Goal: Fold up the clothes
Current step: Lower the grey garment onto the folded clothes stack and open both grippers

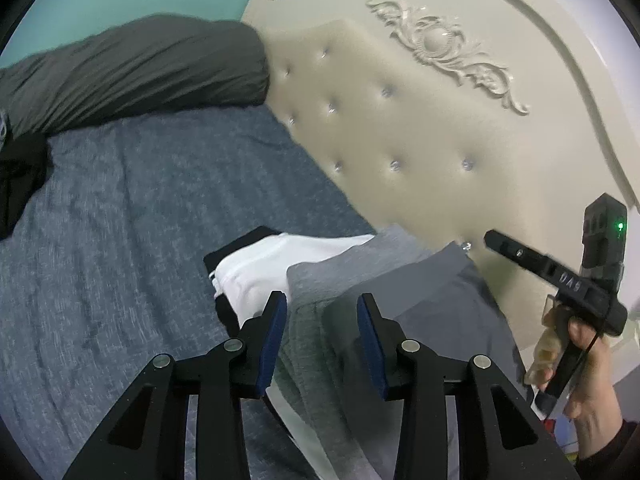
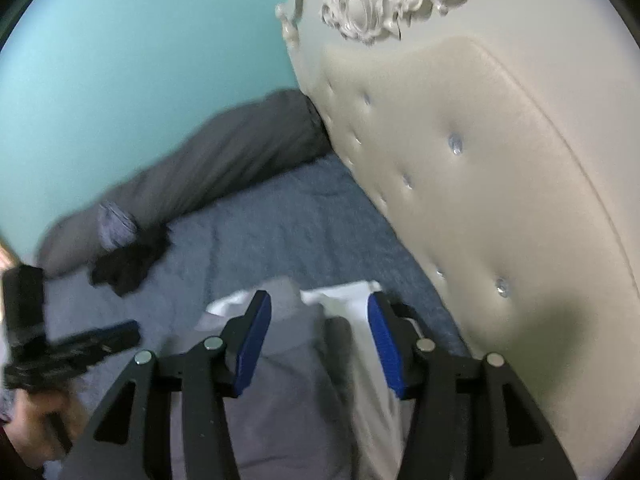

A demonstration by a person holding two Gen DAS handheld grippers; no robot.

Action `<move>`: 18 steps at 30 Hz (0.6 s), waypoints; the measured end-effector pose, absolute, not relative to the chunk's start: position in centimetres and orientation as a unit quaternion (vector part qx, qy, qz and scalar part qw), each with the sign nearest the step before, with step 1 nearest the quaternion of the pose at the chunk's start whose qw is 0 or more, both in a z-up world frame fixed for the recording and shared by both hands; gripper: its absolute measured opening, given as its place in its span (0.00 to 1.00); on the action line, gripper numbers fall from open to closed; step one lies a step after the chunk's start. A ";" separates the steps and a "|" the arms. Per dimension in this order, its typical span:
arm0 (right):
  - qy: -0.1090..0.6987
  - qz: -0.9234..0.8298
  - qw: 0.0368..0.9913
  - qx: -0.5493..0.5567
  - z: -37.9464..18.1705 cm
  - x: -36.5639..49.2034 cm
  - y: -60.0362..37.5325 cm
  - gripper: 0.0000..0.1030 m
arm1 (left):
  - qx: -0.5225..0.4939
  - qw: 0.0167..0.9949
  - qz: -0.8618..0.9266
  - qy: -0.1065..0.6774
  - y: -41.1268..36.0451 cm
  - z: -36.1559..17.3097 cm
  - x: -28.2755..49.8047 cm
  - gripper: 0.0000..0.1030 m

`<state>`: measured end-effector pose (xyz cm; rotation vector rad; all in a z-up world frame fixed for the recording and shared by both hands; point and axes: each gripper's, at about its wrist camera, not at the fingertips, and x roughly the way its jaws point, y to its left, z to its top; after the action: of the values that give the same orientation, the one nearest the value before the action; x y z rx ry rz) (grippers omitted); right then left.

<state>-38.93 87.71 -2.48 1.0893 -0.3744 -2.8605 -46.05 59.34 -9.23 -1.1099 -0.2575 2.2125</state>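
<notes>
A pile of folded clothes lies on the blue-grey bedspread (image 1: 120, 240) beside the headboard: a grey garment (image 1: 424, 292) on top, a white one (image 1: 272, 264) and a black one (image 1: 240, 244) beneath. My left gripper (image 1: 322, 300) is open and empty, hovering just above the pile. My right gripper (image 2: 318, 300) is open and empty above the same grey garment (image 2: 280, 368) and white one (image 2: 372, 380). The right gripper also shows in the left wrist view (image 1: 496, 240), the left gripper in the right wrist view (image 2: 128, 330).
A cream tufted headboard (image 1: 420, 120) stands close on the right. A dark grey pillow (image 1: 132, 72) lies at the far side against a teal wall. A loose black garment (image 2: 124, 264) lies on the bedspread near the pillow.
</notes>
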 end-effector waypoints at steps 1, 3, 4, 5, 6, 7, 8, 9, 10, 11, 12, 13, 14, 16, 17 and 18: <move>-0.122 -0.929 0.041 0.348 -2.1 -38.7 87.7 0.26 | -0.420 0.331 0.840 -0.094 59.7 -9.1 -45.8 0.37; -0.110 -0.924 0.060 0.361 -2.0 -39.0 87.0 0.14 | -0.421 0.345 0.835 -0.084 60.4 -9.2 -45.4 0.37; -0.105 -0.919 0.068 0.374 -2.3 -39.3 86.6 0.12 | -0.422 0.353 0.831 -0.078 61.0 -9.3 -45.2 0.37; -0.102 -0.915 0.071 0.385 -2.7 -39.5 86.3 0.09 | -0.426 0.355 0.829 -0.074 61.4 -9.5 -45.1 0.37; -0.101 -0.909 0.072 0.397 -3.2 -39.7 86.1 0.08 | -0.429 0.356 0.827 -0.070 61.8 -9.8 -45.0 0.37; -0.101 -0.904 0.072 0.409 -3.7 -39.9 86.0 0.08 | -0.434 0.354 0.825 -0.068 62.0 -10.1 -45.1 0.37; -0.100 -0.899 0.072 0.421 -4.3 -40.1 85.8 0.08 | -0.440 0.353 0.823 -0.067 62.3 -10.5 -45.2 0.37; -0.098 -0.893 0.070 0.433 -4.8 -40.3 85.6 0.08 | -0.446 0.348 0.822 -0.068 62.4 -11.0 -45.4 0.37; -0.094 -0.888 0.059 0.445 -5.5 -40.6 85.8 0.08 | -0.453 0.344 0.819 -0.074 62.4 -11.5 -45.5 0.37; -0.093 -0.886 0.050 0.452 -6.0 -40.7 86.0 0.08 | -0.460 0.341 0.816 -0.080 62.4 -12.0 -45.7 0.37; -0.095 -0.884 0.041 0.456 -6.3 -40.7 86.2 0.08 | -0.466 0.339 0.813 -0.084 62.3 -12.4 -45.8 0.37; -0.099 -0.885 0.033 0.454 -6.3 -40.5 86.6 0.08 | -0.468 0.336 0.813 -0.081 62.3 -12.6 -45.9 0.37; -0.103 -0.885 0.026 0.453 -6.3 -40.3 86.9 0.08 | -0.468 0.333 0.815 -0.077 62.4 -12.7 -46.0 0.37; -0.111 -0.890 0.018 0.442 -5.9 -39.6 87.6 0.08 | -0.464 0.332 0.818 -0.080 62.0 -12.3 -45.9 0.37; -0.112 -0.893 0.018 0.436 -5.7 -39.2 87.8 0.08 | -0.459 0.332 0.821 -0.079 61.8 -11.9 -45.6 0.37; -0.112 -0.896 0.019 0.429 -5.3 -38.6 87.9 0.08 | -0.453 0.332 0.824 -0.077 61.5 -11.5 -45.3 0.37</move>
<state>-38.63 87.88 -5.29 1.3321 -0.3475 -2.7823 -45.26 61.48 -11.50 -1.1828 -0.2014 2.1536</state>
